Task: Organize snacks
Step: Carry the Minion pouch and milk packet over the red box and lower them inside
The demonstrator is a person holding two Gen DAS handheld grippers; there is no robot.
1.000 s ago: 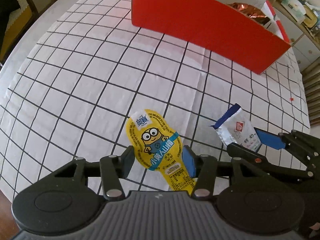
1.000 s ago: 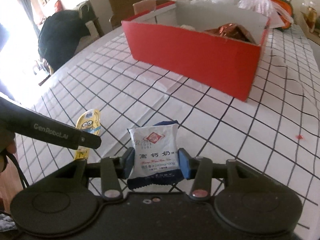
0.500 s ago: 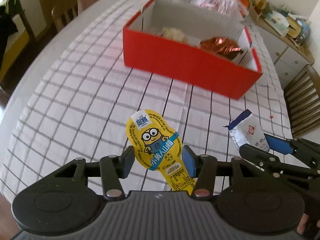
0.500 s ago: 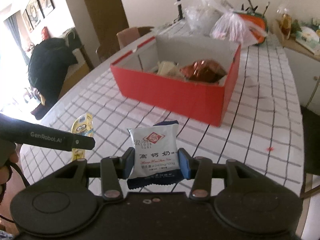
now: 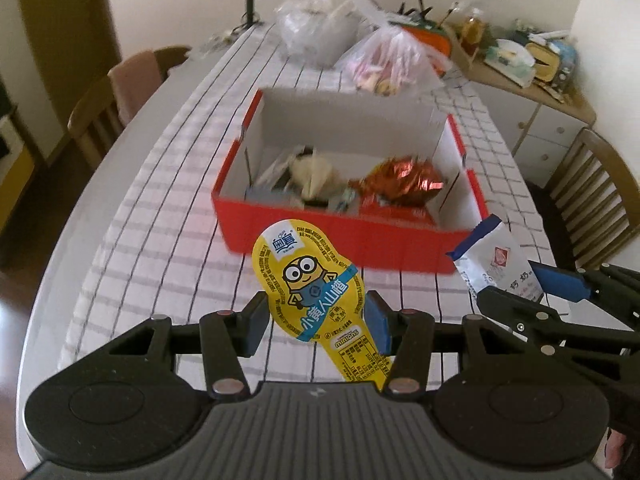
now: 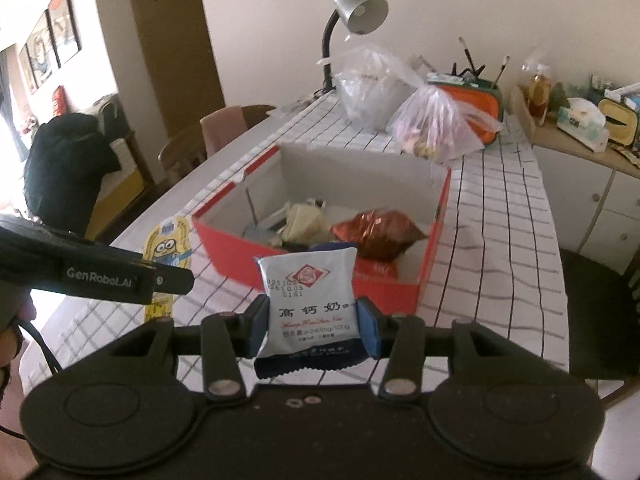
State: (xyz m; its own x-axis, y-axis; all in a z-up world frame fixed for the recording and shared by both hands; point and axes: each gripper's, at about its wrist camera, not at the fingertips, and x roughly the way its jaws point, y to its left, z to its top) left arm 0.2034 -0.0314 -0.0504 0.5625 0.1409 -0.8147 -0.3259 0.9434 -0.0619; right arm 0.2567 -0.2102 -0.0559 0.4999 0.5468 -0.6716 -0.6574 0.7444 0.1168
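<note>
Two snacks are clamped above the bench [image 5: 132, 216]: left hand-held gripper [image 5: 316, 326] grips yellow packet [image 5: 312, 288], right hand-held gripper [image 6: 312, 326] white packet [image 6: 310, 300].

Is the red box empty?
No: the red box already holds snacks, including a shiny copper-red packet and pale wrappers.

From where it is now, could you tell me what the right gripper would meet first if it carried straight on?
Probably the red box: the right gripper, holding the white milk packet, points at its near wall, though depth is unclear.
</note>
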